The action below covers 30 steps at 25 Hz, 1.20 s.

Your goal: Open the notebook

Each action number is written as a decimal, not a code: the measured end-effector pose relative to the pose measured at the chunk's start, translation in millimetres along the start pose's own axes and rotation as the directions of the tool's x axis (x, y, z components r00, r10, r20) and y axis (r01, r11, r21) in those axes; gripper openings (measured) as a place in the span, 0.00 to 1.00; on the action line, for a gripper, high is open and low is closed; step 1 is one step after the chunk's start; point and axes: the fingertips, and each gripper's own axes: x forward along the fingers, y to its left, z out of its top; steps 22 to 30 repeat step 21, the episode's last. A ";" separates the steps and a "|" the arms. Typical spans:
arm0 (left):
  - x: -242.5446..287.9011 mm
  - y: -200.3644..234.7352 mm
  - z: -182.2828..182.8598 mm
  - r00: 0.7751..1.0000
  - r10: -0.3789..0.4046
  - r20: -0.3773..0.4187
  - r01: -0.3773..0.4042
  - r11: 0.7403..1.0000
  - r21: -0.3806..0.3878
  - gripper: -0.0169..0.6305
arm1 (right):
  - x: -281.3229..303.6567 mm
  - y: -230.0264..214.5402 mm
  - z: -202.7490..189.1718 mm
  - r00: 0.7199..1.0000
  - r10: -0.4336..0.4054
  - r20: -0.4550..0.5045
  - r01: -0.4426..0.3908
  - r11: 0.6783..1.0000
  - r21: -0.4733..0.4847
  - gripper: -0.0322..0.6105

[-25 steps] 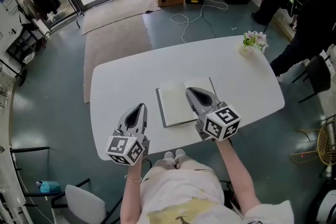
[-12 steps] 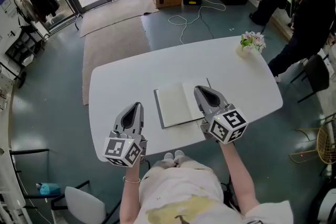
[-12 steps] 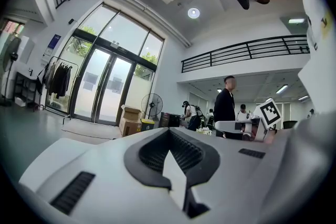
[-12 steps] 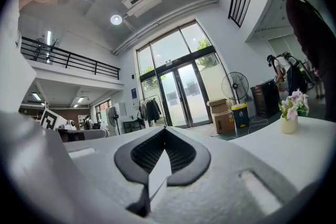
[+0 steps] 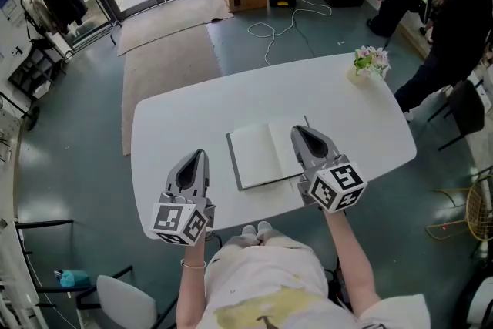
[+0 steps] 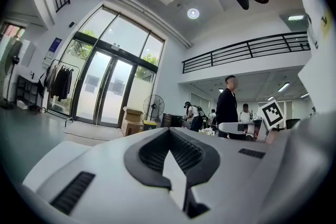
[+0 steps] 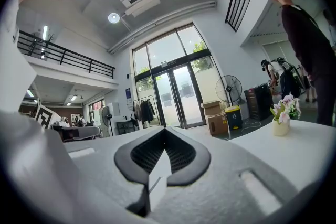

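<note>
Over the table (image 5: 192, 112), the closed, empty right gripper (image 5: 302, 133) hides part of the open notebook (image 5: 258, 154); left gripper (image 5: 199, 156) closed beside it.

table (image 5: 185, 115): white
notebook (image 5: 258, 154): white pages, probably grey cover edge
left gripper (image 5: 202, 154): grey, black-and-white square markers
right gripper (image 5: 296, 131): grey, same markers

notebook (image 5: 258, 156) lies flat and open, white pages up, at the front of the table (image 5: 192, 112).

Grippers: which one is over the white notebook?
The right gripper: it hangs above the right side of the white notebook; the left gripper is over bare white table.
</note>
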 end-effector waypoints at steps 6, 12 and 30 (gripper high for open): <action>0.4 3.7 0.5 1.000 0.009 0.001 -0.009 1.000 0.007 0.03 | -0.3 -3.7 1.6 1.000 -0.024 0.009 0.024 1.000 -0.012 0.06; 0.5 11.4 2.4 1.000 0.015 -0.005 -0.015 1.000 0.008 0.03 | 4.2 -3.2 3.5 0.999 -0.041 0.004 0.041 0.999 -0.018 0.06; 2.6 12.8 -0.4 1.000 0.026 -0.011 -0.026 0.999 0.019 0.02 | 3.3 -7.1 3.2 0.999 -0.054 0.004 0.054 0.998 -0.032 0.06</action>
